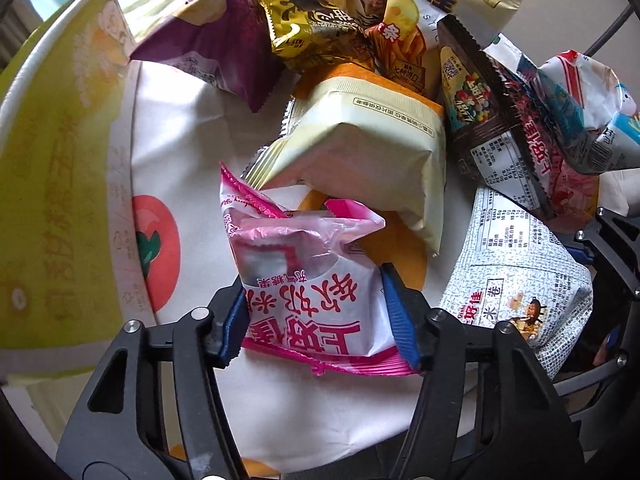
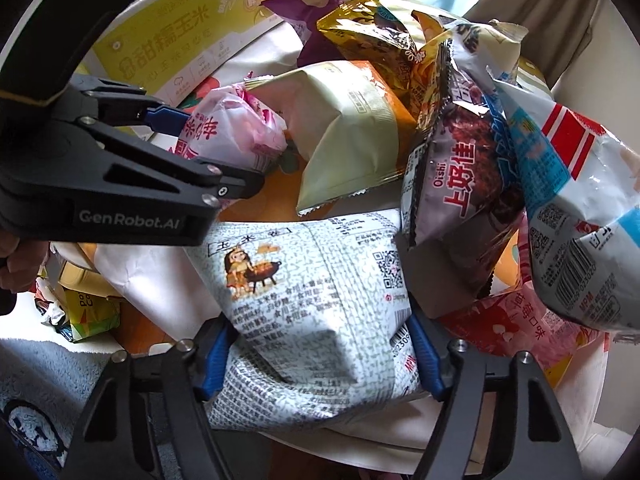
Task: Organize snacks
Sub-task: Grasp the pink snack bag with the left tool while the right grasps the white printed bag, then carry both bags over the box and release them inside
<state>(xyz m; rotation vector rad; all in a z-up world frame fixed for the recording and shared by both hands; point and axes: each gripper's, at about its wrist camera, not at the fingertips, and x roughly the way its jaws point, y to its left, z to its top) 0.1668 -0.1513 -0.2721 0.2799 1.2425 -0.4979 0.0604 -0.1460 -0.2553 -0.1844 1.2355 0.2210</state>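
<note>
Tightly packed pile [image 1: 360, 80]; bare cloth [image 1: 192, 160] left of pink packet [image 1: 316, 280].

candy bag [image 1: 316, 292] left of rice-roll bag [image 1: 516, 280], snack pile [image 1: 360, 40] behind both

the black arm of the left gripper [image 2: 188, 136], seen from the right wrist, carries "genrobot.ai" in pale letters. the dark maroon snack bag [image 2: 464, 184] shows "oishi" with large chinese characters "上好佳" beside it. the white printed bag [image 2: 320, 300] bears "玉米卷" in a box near a cartoon figure with a grill, plus a qr code and dense small print too fine to read. the yellow box [image 2: 176, 36] reads "甜糯玉米". the pale pink bag [image 2: 516, 320] shows "草莓口味". in the left wrist view the pink and white bag [image 1: 312, 292] carries large upside-down pink chinese characters, and the white printed bag [image 1: 516, 280] shows "米卷".
</note>
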